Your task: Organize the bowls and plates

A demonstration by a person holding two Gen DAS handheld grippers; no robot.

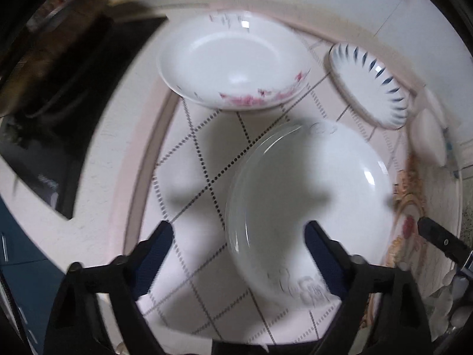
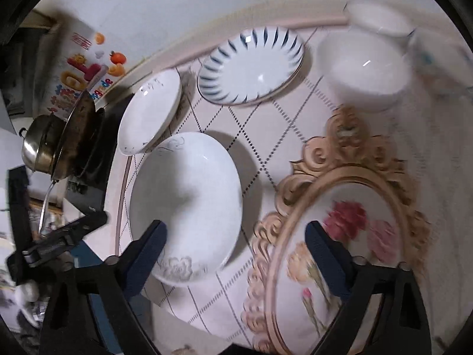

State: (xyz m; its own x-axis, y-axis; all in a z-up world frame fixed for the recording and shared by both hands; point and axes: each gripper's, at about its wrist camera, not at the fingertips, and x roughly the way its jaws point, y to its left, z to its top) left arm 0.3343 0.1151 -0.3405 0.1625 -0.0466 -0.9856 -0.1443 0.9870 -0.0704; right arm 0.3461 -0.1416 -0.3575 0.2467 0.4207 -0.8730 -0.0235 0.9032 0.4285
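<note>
A large white plate with a grey flower (image 1: 310, 195) (image 2: 186, 204) lies on the patterned tablecloth (image 1: 201, 177). A white plate with pink flowers on its rim (image 1: 233, 62) (image 2: 150, 109) lies beyond it. A blue-striped plate (image 1: 369, 82) (image 2: 251, 65) lies at the back. A white bowl (image 2: 363, 68) (image 1: 428, 139) stands right of it, with another bowl (image 2: 378, 17) behind. My left gripper (image 1: 239, 239) is open and empty above the large plate's near left rim. My right gripper (image 2: 236, 236) is open and empty above the large plate's right edge.
A stove with a dark wok (image 2: 77, 130) and a steel pot (image 2: 38, 145) stands at the left. The cloth has a gold-framed flower print (image 2: 340, 236) at the right. The other gripper shows at the left in the right wrist view (image 2: 56, 242). A colourful box (image 2: 82, 68) stands by the wall.
</note>
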